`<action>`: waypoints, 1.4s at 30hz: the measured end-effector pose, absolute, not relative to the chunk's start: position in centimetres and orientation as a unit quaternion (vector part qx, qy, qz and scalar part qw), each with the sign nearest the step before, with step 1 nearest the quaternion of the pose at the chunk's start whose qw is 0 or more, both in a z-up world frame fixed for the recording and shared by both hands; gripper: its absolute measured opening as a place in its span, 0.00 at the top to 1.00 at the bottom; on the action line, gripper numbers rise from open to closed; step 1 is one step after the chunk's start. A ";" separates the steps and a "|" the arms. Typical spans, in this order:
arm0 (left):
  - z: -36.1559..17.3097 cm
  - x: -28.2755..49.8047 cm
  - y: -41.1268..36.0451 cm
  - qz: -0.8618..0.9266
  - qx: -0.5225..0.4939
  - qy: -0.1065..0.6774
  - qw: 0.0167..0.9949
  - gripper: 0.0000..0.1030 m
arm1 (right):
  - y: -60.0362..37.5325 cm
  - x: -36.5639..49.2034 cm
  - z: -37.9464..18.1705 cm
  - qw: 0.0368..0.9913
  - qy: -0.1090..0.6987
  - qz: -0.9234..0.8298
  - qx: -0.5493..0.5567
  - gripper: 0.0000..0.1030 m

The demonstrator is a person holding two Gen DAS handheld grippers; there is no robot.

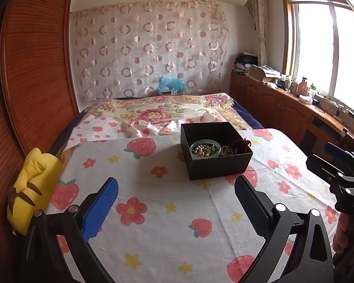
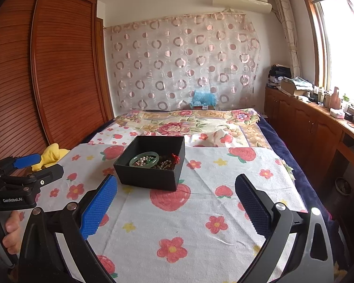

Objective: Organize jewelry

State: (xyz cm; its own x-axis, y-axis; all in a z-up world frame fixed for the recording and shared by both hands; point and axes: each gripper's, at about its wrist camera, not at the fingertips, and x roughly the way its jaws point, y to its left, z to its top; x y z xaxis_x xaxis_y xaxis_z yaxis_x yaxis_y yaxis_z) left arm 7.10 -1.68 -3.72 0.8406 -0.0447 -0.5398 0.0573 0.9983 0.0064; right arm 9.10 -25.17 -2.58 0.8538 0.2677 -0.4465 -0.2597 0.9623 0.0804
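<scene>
A black open box (image 1: 220,166) (image 2: 148,176) sits on a strawberry-print cloth (image 1: 167,212) (image 2: 177,212) spread over the bed. Inside lie a pale green bangle (image 1: 205,148) (image 2: 144,159), pearl and brown bead strands, and a red tassel (image 2: 175,157). My left gripper (image 1: 177,195) is open, hovering over the cloth short of the box with nothing between its fingers. My right gripper (image 2: 175,193) is open too, just in front of the box. Each gripper shows at the edge of the other's view, held by a hand (image 2: 9,231).
A yellow plush toy (image 1: 33,188) (image 2: 50,154) lies at the cloth's left edge by the wooden wardrobe (image 1: 35,70). A floral blanket (image 1: 167,110) covers the far bed. Wooden cabinets (image 2: 318,127) with clutter run along the right under the window.
</scene>
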 end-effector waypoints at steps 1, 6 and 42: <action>-3.7 7.0 -1.8 -0.027 0.013 0.280 0.960 0.07 | -25.1 9.1 -2.6 0.962 0.234 0.138 0.008 0.02; -3.7 7.1 -1.9 -0.027 0.013 0.281 0.959 0.07 | -25.2 9.1 -2.6 0.962 0.234 0.138 0.009 0.02; -3.4 6.7 -2.2 -0.030 0.014 0.278 0.960 0.07 | -25.4 9.1 -2.6 0.963 0.232 0.137 0.010 0.02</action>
State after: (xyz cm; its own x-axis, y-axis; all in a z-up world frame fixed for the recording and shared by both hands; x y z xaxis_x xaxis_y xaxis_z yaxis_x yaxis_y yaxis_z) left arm 6.70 -2.24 -3.42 0.8432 -0.0490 -0.5354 0.0649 0.9978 0.0110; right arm 9.07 -25.37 -2.62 0.8545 0.2688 -0.4446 -0.2595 0.9622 0.0830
